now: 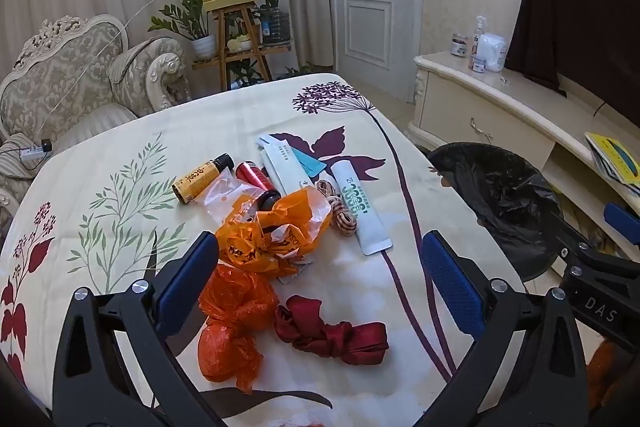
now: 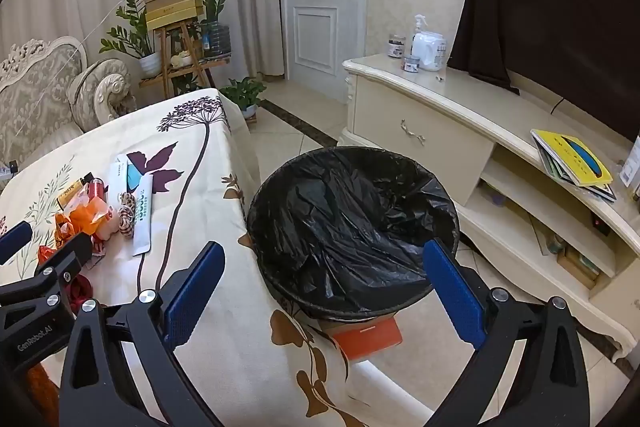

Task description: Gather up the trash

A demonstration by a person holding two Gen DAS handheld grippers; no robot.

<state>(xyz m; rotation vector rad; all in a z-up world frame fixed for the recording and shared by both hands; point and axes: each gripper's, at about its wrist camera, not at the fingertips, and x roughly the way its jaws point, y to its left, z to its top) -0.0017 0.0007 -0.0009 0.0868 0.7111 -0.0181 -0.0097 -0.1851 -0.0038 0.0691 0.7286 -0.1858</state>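
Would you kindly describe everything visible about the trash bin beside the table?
The trash bin is round and open-topped, lined with a crinkled, glossy black plastic bag folded over its rim. It stands upright off the table's right edge, seemingly on an orange box. No trash shows inside. The open right gripper hovers above its near rim, not touching it.

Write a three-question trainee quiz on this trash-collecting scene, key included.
1. True or false: the left gripper is shut on the dark red ribbon.
2. What lines the trash bin? A) black bag B) white bag C) nothing
3. Fill in: the right gripper hangs open over the ____.

Key: 1 false, its fingers are open and hold nothing, the ribbon lies on the table; 2 A; 3 trash bin.
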